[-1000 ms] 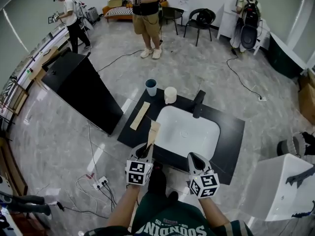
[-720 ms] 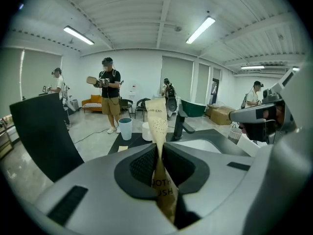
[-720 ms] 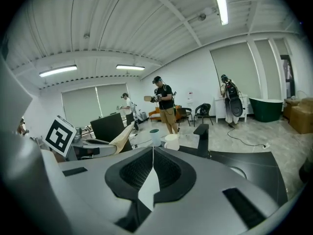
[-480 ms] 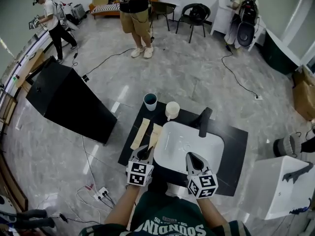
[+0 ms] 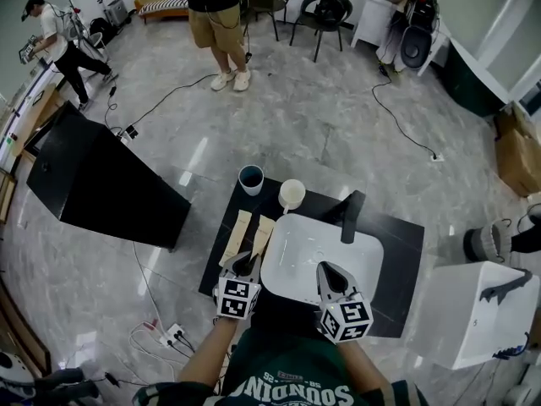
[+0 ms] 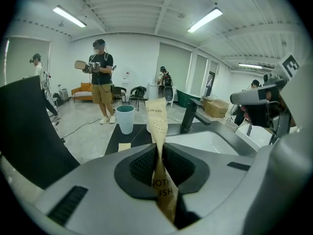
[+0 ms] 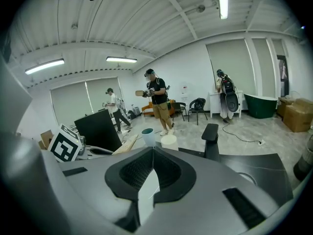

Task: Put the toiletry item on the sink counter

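Clock bearings read off the head view, 12 pointing away from the person.

- Left tool point(image 5: 247, 262): jaws clamped on the near end of a tan paper packet point(image 5: 265, 229). In the left gripper view the pads point(image 6: 144, 164) pinch the packet point(image 6: 157, 124) edge-on, and it sticks out forward past the tips. Part of the print reads "…OTH …USH".
- The packet is over the bench point(image 5: 397, 252), on the black strip at 9 o'clock of the basin point(image 5: 317, 256), just beside the basin rim. Its long axis runs toward 12. Cannot tell if its far end touches the bench.
- 2nd packet point(image 5: 236, 237): lies flat on the bench at 9 o'clock of the held one, about parallel to it and near the bench's left edge. No tool is touching it.
- Right tool point(image 5: 325, 269): at the basin's near rim, about 6 o'clock of the basin. In the right gripper view the jaw tips meet with nothing between them point(image 7: 152, 148); white surface shows through the gap behind the tips.
- Faucet point(image 5: 351, 216): black, at 12 to 1 o'clock of the basin.
- White cup point(image 5: 292, 194): on the bench at 11 o'clock of the basin, upright.
- Blue cup point(image 5: 251, 179): at 10 o'clock of the white cup, close to it, by the bench's far left corner.
- Black panel point(image 5: 93, 184): slanted, on the floor point(image 5: 321, 117) well off at 9 to 10 o'clock.
- A person in shorts point(image 5: 215, 19) stands on the floor far off at 11 o'clock.
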A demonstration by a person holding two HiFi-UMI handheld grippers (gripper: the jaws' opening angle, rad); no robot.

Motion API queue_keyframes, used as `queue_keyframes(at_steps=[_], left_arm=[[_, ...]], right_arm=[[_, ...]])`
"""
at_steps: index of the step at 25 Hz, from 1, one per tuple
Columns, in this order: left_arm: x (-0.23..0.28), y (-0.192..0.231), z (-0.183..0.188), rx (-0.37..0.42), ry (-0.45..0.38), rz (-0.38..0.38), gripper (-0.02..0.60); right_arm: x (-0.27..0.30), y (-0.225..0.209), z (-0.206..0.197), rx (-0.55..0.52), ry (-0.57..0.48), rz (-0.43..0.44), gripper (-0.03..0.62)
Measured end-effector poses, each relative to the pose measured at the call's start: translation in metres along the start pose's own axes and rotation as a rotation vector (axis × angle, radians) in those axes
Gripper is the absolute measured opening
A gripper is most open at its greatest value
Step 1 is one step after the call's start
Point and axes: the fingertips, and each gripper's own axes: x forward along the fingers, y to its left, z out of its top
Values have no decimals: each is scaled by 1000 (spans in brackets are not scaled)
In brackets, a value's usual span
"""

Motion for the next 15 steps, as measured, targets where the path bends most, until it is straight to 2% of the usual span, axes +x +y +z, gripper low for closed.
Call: queue_keyframes(at_steps=[8,11,15], left_arm=[[42,9,-30,-63,107,19,48],[65,20,-53,-95,157,48,48],[88,28,-80,-65,244,82,49]], right_arm=[[3,-18,-8,12,27,-15,43],[1,-27,-7,20,26,-34,43],[-4,-42,-11,33,29,-65,43]])
